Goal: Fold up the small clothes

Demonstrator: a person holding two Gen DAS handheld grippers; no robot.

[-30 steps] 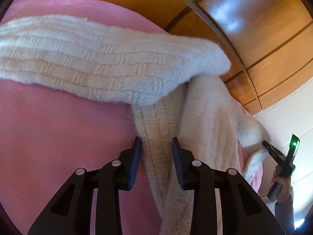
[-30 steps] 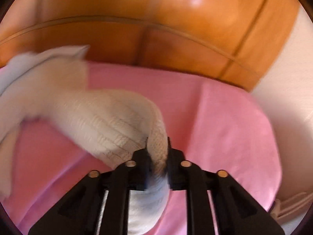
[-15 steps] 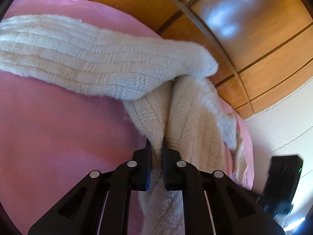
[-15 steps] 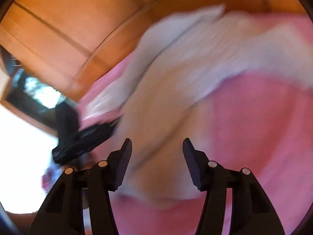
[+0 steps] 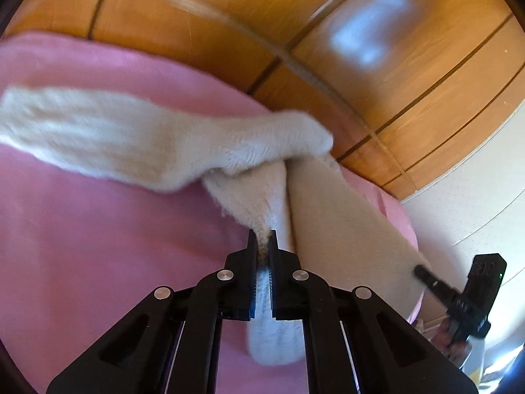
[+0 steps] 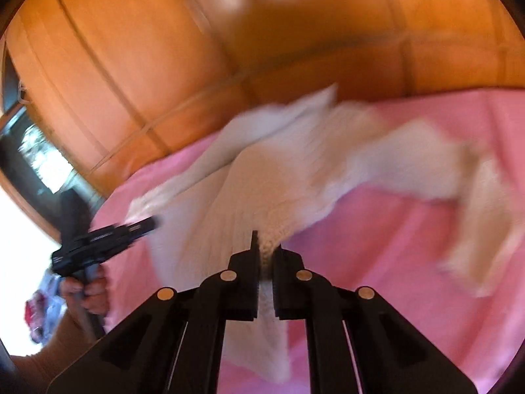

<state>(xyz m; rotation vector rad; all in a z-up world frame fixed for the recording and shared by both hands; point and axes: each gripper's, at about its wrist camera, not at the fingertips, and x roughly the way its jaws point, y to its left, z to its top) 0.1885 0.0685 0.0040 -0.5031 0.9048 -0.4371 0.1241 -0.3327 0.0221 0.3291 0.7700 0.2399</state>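
A cream knitted garment [image 5: 170, 144] lies on a pink blanket [image 5: 98, 246], one sleeve stretched to the left. My left gripper [image 5: 262, 241] has its jaws closing tight on a bunched fold of the knit, which is pulled up off the blanket. In the right wrist view the garment [image 6: 295, 170] is blurred. My right gripper [image 6: 266, 246] has its jaws closing on the garment's near edge, with knit pinched between the pads. Each gripper shows in the other's view: the right one [image 5: 423, 271] at the garment's right edge, the left one [image 6: 147, 223] at its left edge.
Glossy wooden panels [image 5: 377, 75] rise behind the blanket. A pale wall [image 5: 469, 203] stands to the right of it. A hand [image 6: 87, 290] holds the left gripper's handle. A dark window [image 6: 36, 164] is at the far left.
The left jaws have gone from apart around the knit to pinched on it and lifted it. The right gripper let go of one part, swung across, and closed on the garment's edge.
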